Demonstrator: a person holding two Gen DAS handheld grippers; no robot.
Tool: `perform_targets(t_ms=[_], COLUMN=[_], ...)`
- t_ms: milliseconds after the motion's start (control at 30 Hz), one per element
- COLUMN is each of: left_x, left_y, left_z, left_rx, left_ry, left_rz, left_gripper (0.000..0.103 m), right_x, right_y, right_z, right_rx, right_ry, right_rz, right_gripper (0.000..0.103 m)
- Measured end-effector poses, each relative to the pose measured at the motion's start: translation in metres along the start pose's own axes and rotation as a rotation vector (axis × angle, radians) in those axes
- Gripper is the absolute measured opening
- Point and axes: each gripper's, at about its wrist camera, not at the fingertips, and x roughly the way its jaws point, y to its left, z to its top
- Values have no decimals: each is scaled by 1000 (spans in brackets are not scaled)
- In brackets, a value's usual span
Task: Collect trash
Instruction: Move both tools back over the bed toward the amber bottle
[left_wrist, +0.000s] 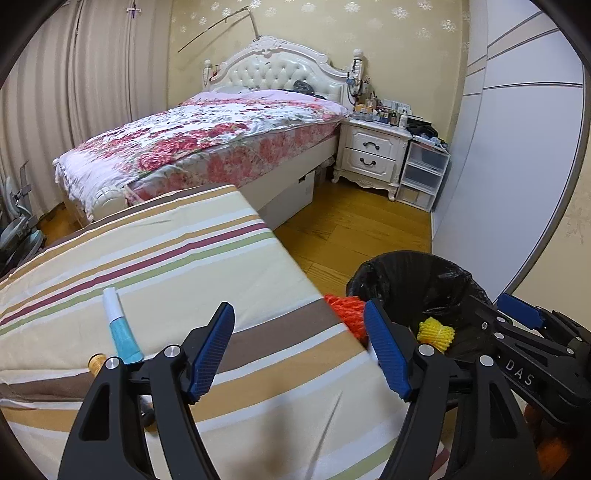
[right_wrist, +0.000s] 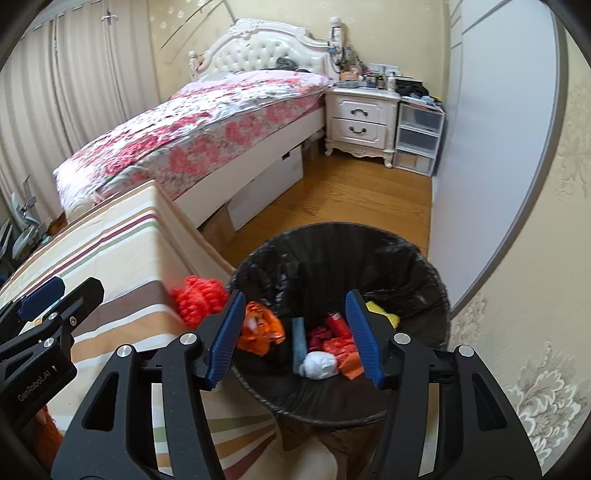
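Note:
My left gripper is open over a table under a striped cloth, with nothing between its blue pads. A blue and white tube lies on the cloth to its left, beside a small amber piece. An orange foam net sits on the table's edge by the black-lined trash bin. My right gripper is open above the bin and holds nothing. Inside lie an orange wrapper, a blue tube, red scraps, a white wad and a yellow net.
A bed with a floral cover stands behind the table. A white nightstand and plastic drawers are at the back right. A pale wardrobe door runs along the right wall. Wooden floor lies between them.

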Motion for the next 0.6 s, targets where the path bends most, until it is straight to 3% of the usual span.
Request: perform_targets(t_ms=[600], left_x=[-13], left_y=[91], left_z=[-35], left_rx=[-131], left_ry=[40], left_rz=[231], left_gripper=[71], right_x=[-6], right_y=[93], right_z=[-21], right_rx=[-167], right_ry=[46], right_rz=[125], right_gripper=[57])
